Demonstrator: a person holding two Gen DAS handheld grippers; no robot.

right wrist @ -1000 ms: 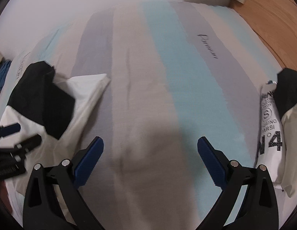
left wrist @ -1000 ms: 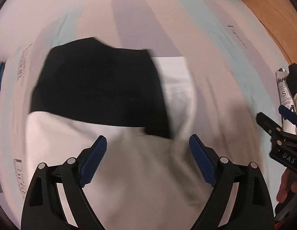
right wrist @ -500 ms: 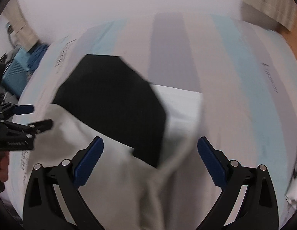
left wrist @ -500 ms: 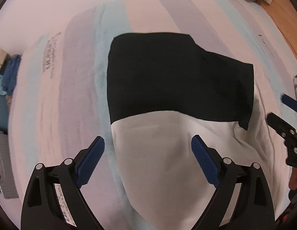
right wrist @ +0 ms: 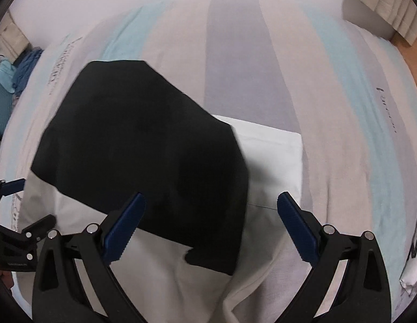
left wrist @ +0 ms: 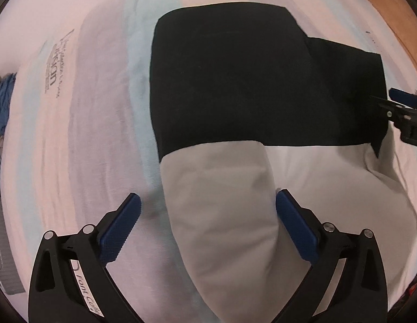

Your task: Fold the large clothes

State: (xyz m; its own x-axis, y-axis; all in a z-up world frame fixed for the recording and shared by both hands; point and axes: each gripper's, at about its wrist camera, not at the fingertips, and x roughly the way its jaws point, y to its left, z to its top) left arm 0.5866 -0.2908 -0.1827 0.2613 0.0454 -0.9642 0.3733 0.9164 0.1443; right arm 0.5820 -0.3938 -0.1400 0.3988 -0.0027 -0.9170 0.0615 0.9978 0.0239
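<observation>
**Q:** So where's the shirt sitting compared to the grippers here?

**A:** The shirt [left wrist: 235,123] is a black-and-white one, spread out on the bed [left wrist: 82,123] with the striped cover. From the left wrist view, the left gripper [left wrist: 205,226] is hanging right over the white part, and a folded white strip runs up between its blue fingers [left wrist: 119,228] toward the black panel. Jaws are wide apart, nothing pinched. I can't tell if the tips actually touch the cloth.

**Q:** And the right one?

**A:** The right gripper [right wrist: 211,226] is also spread wide and holding nothing. In its own view it's over the near right end of the shirt [right wrist: 143,156]: the left finger sits in front of the black panel, the right finger over the white fabric just beside the black edge. A white folded bit sticks out from under the black, further up the bed [right wrist: 329,107].

**Q:** Can they see each other?

**A:** Yep. The right gripper [left wrist: 405,113] pokes in at the right edge of the left view, by the black panel's far corner, and the left gripper [right wrist: 11,215] shows at the left edge of the right view. So they're at opposite ends of the shirt. There's also another printed garment [right wrist: 416,237] at the far right edge of the bed, well apart from the shirt.
</observation>
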